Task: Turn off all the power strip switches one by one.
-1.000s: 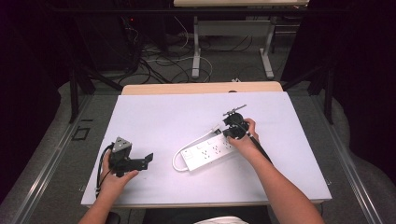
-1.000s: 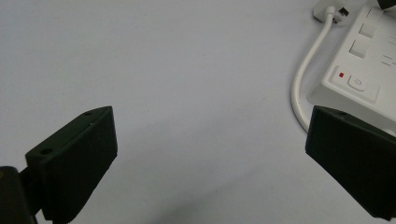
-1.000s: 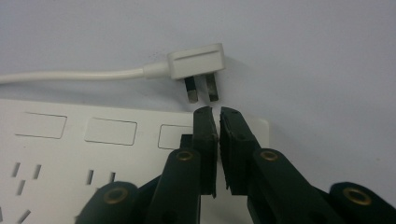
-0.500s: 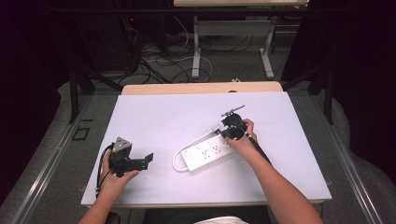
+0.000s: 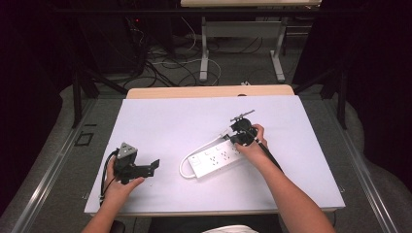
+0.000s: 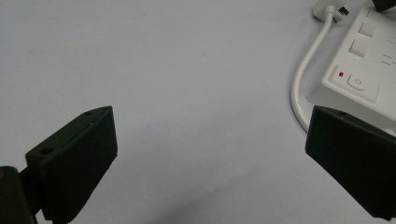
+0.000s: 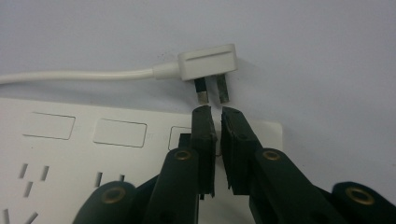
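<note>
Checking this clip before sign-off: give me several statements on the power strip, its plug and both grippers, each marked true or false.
1. The white plastic power strip lies flat on the pale table. True.
2. The left gripper is clamped on the strip. False: its jaws stand wide open over bare table.
3. The right gripper is nearly shut, with nothing between its pads. True.
4. The flat white plug is pushed into a socket. False: it lies on the table, prongs bare.

Nearly closed right gripper (image 7: 215, 112) above white power strip (image 7: 84, 140), nothing between the jaws, tips just short of white plug (image 7: 208, 62) prongs.
</note>
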The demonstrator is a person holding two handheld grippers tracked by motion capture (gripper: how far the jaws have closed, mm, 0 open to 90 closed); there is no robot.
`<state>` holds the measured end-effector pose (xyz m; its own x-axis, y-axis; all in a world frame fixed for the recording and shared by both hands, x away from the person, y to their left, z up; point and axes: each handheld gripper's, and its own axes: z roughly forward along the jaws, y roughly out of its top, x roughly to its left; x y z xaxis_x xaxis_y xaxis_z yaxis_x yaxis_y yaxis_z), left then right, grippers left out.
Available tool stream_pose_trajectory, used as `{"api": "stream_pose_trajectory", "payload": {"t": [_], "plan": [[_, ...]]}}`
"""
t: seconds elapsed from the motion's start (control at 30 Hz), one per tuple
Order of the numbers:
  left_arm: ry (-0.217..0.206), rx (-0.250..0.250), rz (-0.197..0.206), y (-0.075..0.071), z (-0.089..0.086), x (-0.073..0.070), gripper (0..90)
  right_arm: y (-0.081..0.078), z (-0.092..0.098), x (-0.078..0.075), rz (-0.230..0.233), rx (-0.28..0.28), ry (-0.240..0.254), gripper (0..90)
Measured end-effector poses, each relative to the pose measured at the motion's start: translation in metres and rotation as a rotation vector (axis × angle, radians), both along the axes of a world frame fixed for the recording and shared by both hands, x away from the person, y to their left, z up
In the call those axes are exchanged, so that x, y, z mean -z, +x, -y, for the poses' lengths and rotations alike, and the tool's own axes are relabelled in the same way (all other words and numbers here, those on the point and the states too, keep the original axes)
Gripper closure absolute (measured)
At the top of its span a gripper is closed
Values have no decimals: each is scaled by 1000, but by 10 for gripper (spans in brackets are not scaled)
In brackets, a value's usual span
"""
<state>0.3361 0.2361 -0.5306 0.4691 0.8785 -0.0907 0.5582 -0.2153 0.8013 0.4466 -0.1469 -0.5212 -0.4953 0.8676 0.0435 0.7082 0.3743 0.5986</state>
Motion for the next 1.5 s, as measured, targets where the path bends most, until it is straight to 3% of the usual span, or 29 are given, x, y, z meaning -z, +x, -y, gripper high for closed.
{"api": "stream_pose_trajectory", "payload": {"t": [0.23,0.37,0.53,0.7,0.73,1.0,1.07,1.5], "plan": [[9,6,2,1,-1,0,22,-2,-2,1,28,-5,-37,900],[4,1,0,0,0,0,22,-2,-2,1,18,1,-29,897],[8,5,-8,0,-1,0,23,-2,-1,1,11,5,-11,843],[9,4,-7,1,-1,0,25,-2,1,1,29,7,-31,791],[8,4,-7,1,-1,0,25,-2,0,2,38,8,-10,789],[10,5,-7,0,-1,0,26,-9,4,3,40,2,-7,712],[11,3,-8,0,-1,0,26,-11,4,4,47,-6,13,691],[3,0,-5,2,1,1,27,-32,7,-9,94,-41,62,531]]}}
